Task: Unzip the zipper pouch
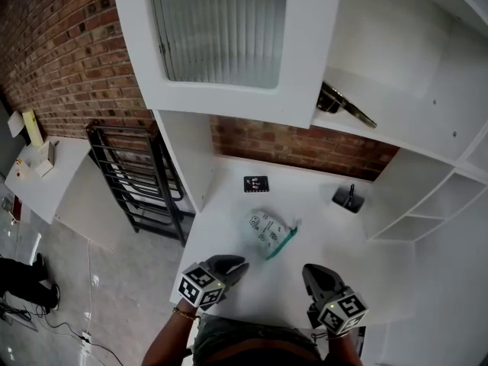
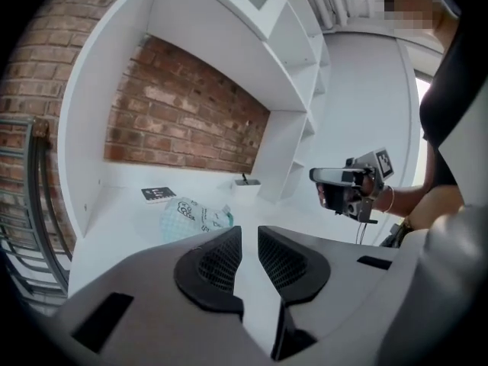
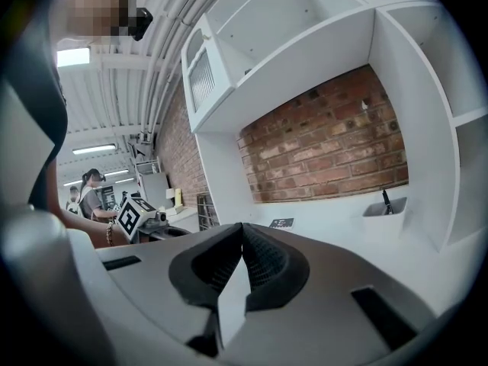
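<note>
White desk [image 1: 229, 204] against a brick wall [image 1: 305, 147], zipper pouch [image 1: 267, 232] lying flat. Left hand-held gripper [image 1: 236, 264] barely parted, empty; right hand-held gripper [image 1: 313, 272] pressed together.

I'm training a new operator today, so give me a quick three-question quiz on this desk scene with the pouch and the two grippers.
1. True or false: the zipper pouch lies on the white desk, touched by neither gripper.
2. What stands between the jaws of the right gripper? A) the pouch B) a pen C) nothing
3. Fill in: the jaws with a narrow gap between them belong to the ____ gripper.
Key: 1 true; 2 C, its jaws are together; 3 left gripper.
</note>
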Demonstrator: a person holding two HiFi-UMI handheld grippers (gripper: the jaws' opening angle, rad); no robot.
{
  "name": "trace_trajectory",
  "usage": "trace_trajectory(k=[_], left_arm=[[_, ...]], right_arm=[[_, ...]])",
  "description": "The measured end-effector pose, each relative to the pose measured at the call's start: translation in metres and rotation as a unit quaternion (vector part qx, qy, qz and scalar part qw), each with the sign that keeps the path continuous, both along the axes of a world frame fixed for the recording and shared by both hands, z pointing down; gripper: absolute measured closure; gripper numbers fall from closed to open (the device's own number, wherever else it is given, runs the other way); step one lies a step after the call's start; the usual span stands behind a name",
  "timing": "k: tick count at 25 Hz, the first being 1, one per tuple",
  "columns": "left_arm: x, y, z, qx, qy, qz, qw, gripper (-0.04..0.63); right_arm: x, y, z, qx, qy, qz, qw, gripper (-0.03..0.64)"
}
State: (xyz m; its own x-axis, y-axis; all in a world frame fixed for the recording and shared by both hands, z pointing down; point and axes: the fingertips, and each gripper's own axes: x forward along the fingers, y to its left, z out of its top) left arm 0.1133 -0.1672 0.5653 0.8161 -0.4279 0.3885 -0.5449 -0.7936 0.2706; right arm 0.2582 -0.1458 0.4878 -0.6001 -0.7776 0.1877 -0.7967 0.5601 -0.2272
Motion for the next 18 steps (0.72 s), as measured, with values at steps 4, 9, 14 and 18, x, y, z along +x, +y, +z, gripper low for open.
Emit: trace_trajectory(k=[4, 9, 14, 18], left_arm=[[-0.010, 0.011, 0.001, 0.014, -0.017, -0.011, 0.9997, 0.557], [-0.017, 0.023, -0.003, 0.017, -0.005, -0.025, 0.9995, 0.586], [-0.023, 0.027, 0.002, 0.023, -0.014, -0.033, 0.9991, 0.591], [-0.023, 0.028, 0.003, 0.029, -0.023, -0.031, 0.9988, 0.591]], right_arm=[[-0.005, 0.003, 0.000, 0.000, 0.000, 0.002, 1.000, 0.615], [-0.007, 0.006, 0.002, -0.004, 0.015, 0.003, 1.000, 0.616], [-0.007, 0.008, 0.008, -0.015, 0.038, 0.003, 0.999, 0.617], [-0.008, 0.008, 0.010, -0.014, 0.043, 0.005, 0.999, 0.615]])
